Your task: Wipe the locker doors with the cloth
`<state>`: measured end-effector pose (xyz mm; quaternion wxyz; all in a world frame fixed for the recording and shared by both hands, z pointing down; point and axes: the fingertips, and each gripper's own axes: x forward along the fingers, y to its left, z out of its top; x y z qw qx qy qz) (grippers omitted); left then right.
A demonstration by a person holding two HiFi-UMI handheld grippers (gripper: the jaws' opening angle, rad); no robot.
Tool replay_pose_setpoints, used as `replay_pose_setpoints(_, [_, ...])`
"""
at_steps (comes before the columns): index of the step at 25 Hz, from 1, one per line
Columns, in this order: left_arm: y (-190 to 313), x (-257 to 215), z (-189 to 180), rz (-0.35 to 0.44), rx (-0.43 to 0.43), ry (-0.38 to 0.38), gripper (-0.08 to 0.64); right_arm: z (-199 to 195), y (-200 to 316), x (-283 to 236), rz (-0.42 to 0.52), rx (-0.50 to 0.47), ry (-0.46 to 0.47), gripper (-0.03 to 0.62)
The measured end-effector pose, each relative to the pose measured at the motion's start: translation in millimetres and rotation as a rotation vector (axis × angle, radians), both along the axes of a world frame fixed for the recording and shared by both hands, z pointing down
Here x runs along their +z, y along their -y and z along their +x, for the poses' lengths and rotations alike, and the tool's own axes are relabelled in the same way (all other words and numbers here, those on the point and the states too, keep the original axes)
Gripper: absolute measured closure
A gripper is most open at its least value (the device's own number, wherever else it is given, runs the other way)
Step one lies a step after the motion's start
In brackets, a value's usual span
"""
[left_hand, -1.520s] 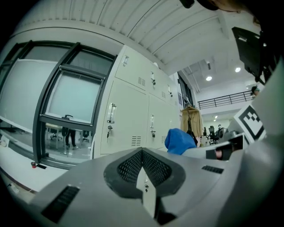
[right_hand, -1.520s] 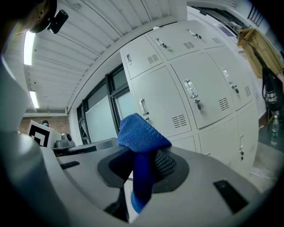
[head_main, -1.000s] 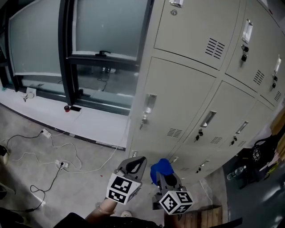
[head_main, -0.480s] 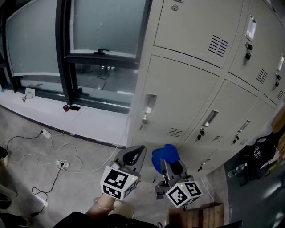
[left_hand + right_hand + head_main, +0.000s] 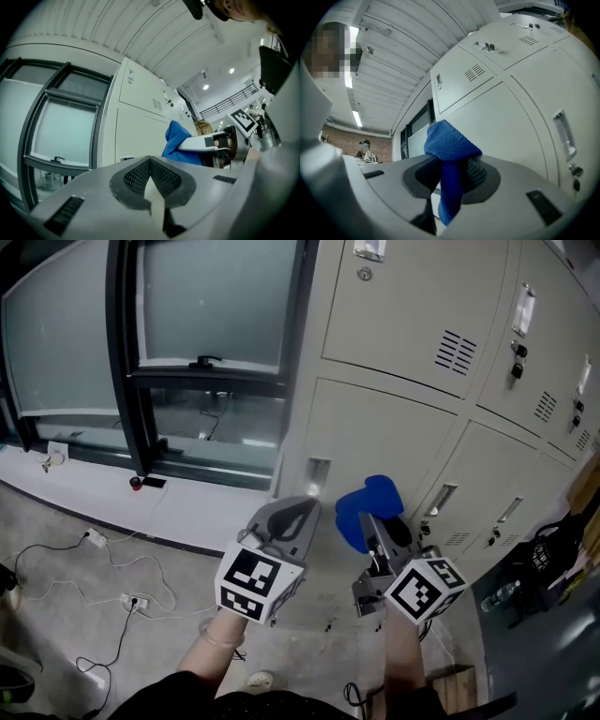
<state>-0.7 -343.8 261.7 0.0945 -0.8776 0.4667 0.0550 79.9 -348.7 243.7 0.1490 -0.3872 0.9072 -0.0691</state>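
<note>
The left gripper point(image 5: 296, 514) is nearest, its jaws pressed together with nothing between them; its own view point(image 5: 151, 190) shows the mesh pads meeting. Just to its right, the right gripper point(image 5: 377, 524) is clamped on a blue cloth point(image 5: 364, 506). In the right gripper view point(image 5: 451, 180) the cloth point(image 5: 451, 139) bunches above the jaws and a strip hangs down between them. The left gripper view shows the same cloth point(image 5: 180, 144) and the right gripper point(image 5: 208, 143) beside it.

A second ago both grippers sat low at the bottom edge of the head view, with the cloth in front of the lowest row of doors. They have since risen, and more of both forearms shows. The cloth is now held before the grey locker doors point(image 5: 384, 442) of the middle row, between a recessed latch point(image 5: 317, 472) and the next door's handle point(image 5: 439, 497). Whether the cloth touches the metal cannot be told.

Each gripper's cube carries black-and-white square markers. A small label holder point(image 5: 369, 249) sits at the top edge of the upper door; any print on it is too small to read.

Farther left is a dark-framed window point(image 5: 216, 324) with a red object point(image 5: 137, 484) on its sill. White cables point(image 5: 112, 554) and a power strip point(image 5: 130, 601) lie on the floor below. At the right edge of the locker bank lie a black bag point(image 5: 553, 554) and a water bottle point(image 5: 497, 597).
</note>
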Motion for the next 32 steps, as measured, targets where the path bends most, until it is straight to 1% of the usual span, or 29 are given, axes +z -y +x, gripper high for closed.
replay_pose_setpoints(2, [9.3, -14.9, -3.7, 0.011, 0.001, 0.02, 0.554, -11.8, 7.5, -20.7, 0.009, -0.025, -0.009, 0.505])
replay_pose_setpoints(6, [26.9, -42.4, -12.6, 0.039, -0.019, 0.05, 0.554, -32.9, 27.5, -52.8, 0.014, -0.034, -0.041, 0.505])
replay_pose_setpoints(11, [42.8, -79.4, -30.2, 0.08, -0.042, 0.016, 0.554, -57.3, 44.5, -85.2, -0.016, -0.133, -0.004, 0.505])
replay_pose_setpoints(14, [43.4, -93.5, -39.0, 0.105, -0.057, 0.016, 0.554, -72.3, 47.7, -98.9, -0.034, -0.188, -0.01, 0.505])
replay_pose_setpoints(17, [43.1, -94.1, -46.3, 0.119, -0.065, 0.018, 0.554, -87.7, 55.0, -101.2, -0.071, -0.215, -0.051, 0.505])
replay_pose_setpoints(21, [47.7, -89.2, -51.1, 0.126, -0.068, 0.024, 0.554, -100.1, 69.9, -98.7, -0.08, -0.21, -0.111, 0.505])
replay_pose_setpoints(24, [48.9, -89.6, -49.2, 0.137, -0.061, 0.034, 0.554, -104.8, 76.9, -95.8, -0.089, -0.212, -0.12, 0.505])
replay_pose_setpoints(29, [52.4, -87.7, -48.6, 0.137, -0.046, 0.019, 0.554, -108.3, 78.8, -94.8, -0.078, -0.218, -0.132, 0.505])
replay_pose_setpoints(32, [52.5, -84.9, -44.2, 0.134, -0.034, 0.013, 0.554, -104.3, 78.7, -93.4, -0.086, -0.22, -0.125, 0.505])
